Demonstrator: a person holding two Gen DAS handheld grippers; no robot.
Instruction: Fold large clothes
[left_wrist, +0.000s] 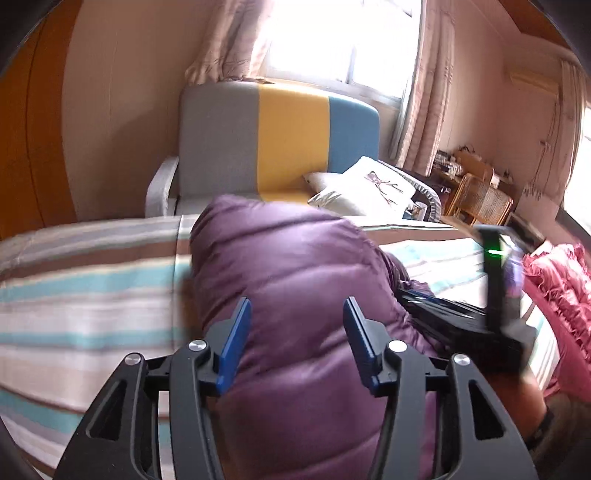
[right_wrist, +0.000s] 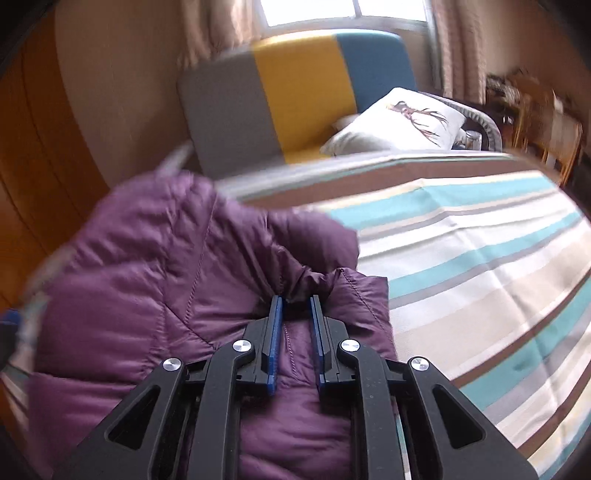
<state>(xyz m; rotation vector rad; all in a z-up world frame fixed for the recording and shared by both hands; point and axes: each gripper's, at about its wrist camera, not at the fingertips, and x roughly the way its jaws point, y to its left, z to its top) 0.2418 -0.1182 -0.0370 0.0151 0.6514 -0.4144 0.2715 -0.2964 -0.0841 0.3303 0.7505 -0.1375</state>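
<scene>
Right hand-held gripper (right_wrist: 297, 301) pinching purple puffer jacket (right_wrist: 177, 266), left hand-held gripper (left_wrist: 297, 306) spread wide above it

Purple quilted jacket (right_wrist: 155, 266), apparently bunched, lies on striped bed.

I'm working in a home bedroom. A bed with a striped sheet (right_wrist: 480, 258) fills the lower view. At twelve o'clock stands a grey, yellow and blue armchair (left_wrist: 280, 140) under a curtained window (left_wrist: 332, 37). A white embroidered pillow (left_wrist: 369, 188) lies at one o'clock, rattan chairs (left_wrist: 480, 195) and a wall air conditioner (left_wrist: 533, 83) at two o'clock.
</scene>
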